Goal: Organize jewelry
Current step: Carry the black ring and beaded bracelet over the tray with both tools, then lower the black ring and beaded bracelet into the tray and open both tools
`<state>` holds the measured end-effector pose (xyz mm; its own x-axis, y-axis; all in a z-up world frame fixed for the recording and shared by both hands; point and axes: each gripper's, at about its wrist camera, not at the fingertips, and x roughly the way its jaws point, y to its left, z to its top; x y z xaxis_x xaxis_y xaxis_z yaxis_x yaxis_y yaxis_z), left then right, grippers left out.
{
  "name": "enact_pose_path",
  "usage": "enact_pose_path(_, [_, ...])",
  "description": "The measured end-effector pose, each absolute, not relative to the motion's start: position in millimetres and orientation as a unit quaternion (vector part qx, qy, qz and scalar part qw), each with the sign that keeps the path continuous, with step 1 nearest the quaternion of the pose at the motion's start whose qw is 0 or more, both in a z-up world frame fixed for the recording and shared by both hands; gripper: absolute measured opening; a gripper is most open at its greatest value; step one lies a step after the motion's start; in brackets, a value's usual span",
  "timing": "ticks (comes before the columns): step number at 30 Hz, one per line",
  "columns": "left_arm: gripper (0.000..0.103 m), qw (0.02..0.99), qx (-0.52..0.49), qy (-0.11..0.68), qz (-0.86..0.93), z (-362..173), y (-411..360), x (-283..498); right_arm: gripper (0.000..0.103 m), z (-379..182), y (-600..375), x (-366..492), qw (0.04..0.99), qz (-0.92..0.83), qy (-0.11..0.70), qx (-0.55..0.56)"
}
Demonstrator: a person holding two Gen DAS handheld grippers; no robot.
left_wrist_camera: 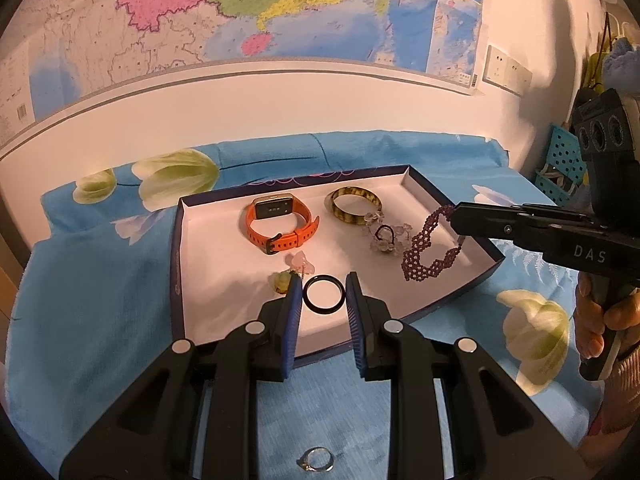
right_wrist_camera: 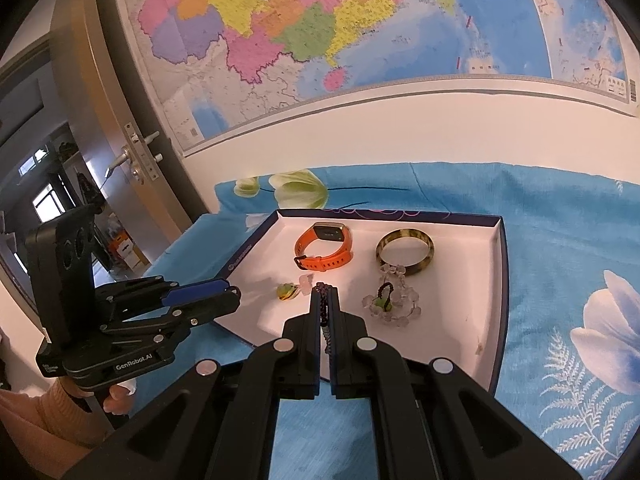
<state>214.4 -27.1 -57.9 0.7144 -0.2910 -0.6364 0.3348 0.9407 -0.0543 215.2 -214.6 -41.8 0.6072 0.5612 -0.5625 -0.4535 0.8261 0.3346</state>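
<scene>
Left gripper (left_wrist_camera: 323, 295) held a thin black ring (left_wrist_camera: 323, 294) pinched between its blue-padded fingers (left_wrist_camera: 295, 300), over the near edge of the shallow white-lined dark-blue box tray (left_wrist_camera: 448, 280). Right gripper (right_wrist_camera: 326, 300) had its fingers closed on a purple beaded bracelet (left_wrist_camera: 430, 242), which dangled over the tray's right side. Inside the tray: orange-strapped watch (left_wrist_camera: 280, 226) toward the far edge, yellow-brown mottled bangle (left_wrist_camera: 355, 204) beside it, clear crystal bead bracelet (left_wrist_camera: 386, 236) touching the bangle, small pink and green charms (left_wrist_camera: 290, 272) near the left fingers. A silver ring (left_wrist_camera: 316, 459) lay on the blue floral cloth (left_wrist_camera: 100, 300), outside the tray's near edge.
</scene>
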Motion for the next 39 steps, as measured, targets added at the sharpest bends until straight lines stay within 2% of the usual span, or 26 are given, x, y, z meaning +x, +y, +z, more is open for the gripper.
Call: enact_pose_path(39, [0.023, 0.904, 0.036, 0.401, -0.145, -96.3, -39.8, 280.0, 0.002, -72.0, -219.1, 279.8, 0.883, 0.239, 0.392, 0.1])
